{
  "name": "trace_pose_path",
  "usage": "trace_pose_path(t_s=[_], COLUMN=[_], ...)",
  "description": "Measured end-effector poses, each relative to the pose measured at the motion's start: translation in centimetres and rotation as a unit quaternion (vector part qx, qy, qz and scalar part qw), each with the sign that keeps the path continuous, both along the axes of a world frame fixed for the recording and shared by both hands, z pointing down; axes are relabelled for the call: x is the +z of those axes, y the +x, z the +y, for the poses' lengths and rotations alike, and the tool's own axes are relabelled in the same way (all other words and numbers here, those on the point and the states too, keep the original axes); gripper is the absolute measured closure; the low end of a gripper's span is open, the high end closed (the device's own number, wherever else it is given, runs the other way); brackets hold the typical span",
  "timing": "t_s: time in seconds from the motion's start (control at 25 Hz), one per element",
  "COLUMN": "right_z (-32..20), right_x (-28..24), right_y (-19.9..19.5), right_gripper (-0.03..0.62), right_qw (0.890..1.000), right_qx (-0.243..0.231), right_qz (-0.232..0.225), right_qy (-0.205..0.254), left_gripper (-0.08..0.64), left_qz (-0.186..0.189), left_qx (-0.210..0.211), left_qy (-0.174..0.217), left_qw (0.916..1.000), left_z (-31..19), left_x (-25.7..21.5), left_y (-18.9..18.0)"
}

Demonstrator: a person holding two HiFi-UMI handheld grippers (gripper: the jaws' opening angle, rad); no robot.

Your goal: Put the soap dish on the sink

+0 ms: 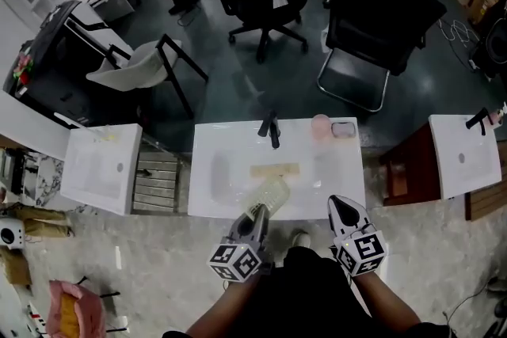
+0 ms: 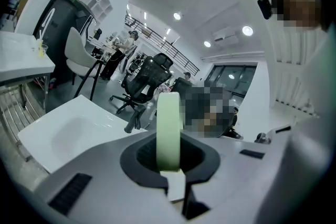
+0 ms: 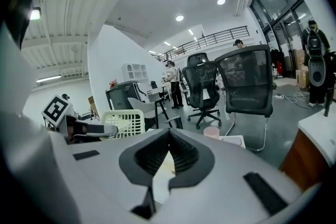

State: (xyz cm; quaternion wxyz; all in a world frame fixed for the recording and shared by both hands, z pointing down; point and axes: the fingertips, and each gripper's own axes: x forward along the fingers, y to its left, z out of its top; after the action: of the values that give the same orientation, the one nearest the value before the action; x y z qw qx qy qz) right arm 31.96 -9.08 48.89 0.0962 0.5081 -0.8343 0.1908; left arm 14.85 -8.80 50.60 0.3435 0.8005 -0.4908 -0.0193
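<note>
The soap dish (image 1: 272,194) is a pale green slatted tray. My left gripper (image 1: 257,214) is shut on it and holds it just above the front rim of the white sink (image 1: 341,178). In the left gripper view the soap dish (image 2: 169,128) stands edge-on between the jaws of the left gripper (image 2: 169,157). From the right gripper view the soap dish (image 3: 122,122) shows its grid face at the left. My right gripper (image 1: 342,206) hovers over the sink's front right corner, shut with nothing in it. In its own view the right gripper (image 3: 168,136) has its pads meeting.
A black faucet (image 1: 271,128) stands at the sink's back edge, with a pink cup (image 1: 320,127) and a small box (image 1: 343,129) to its right. A beige strip (image 1: 275,169) lies in the basin. Other sinks (image 1: 101,166) (image 1: 463,154) flank it. Office chairs (image 1: 372,28) stand beyond.
</note>
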Motion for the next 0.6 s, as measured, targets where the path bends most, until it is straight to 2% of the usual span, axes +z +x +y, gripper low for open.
trace_pose_path(t_s=[0.28, 0.44, 0.52, 0.6], right_z=[-1.0, -1.2, -1.3, -1.4], right_x=[1.2, 1.4, 1.4, 1.4], right_y=[-0.8, -2.1, -2.7, -3.5], right_gripper=[0.594, 0.594, 0.594, 0.594], right_qw=[1.000, 0.999, 0.999, 0.999], right_qx=[-0.016, -0.026, -0.028, -0.029], right_qz=[-0.010, -0.008, -0.005, -0.001], right_qy=[-0.013, -0.018, -0.021, -0.022], left_gripper=[0.532, 0.531, 0.532, 0.532], left_qz=[-0.012, -0.047, -0.040, -0.018], left_qx=[0.004, 0.015, 0.011, -0.005], left_qy=[-0.039, -0.040, -0.043, -0.055], left_qw=[0.9992, 0.9980, 0.9982, 0.9983], left_z=[0.3, -0.9, -1.8, -2.9], left_x=[2.5, 3.2, 3.6, 4.4], left_y=[-1.3, -2.1, -2.8, -4.2])
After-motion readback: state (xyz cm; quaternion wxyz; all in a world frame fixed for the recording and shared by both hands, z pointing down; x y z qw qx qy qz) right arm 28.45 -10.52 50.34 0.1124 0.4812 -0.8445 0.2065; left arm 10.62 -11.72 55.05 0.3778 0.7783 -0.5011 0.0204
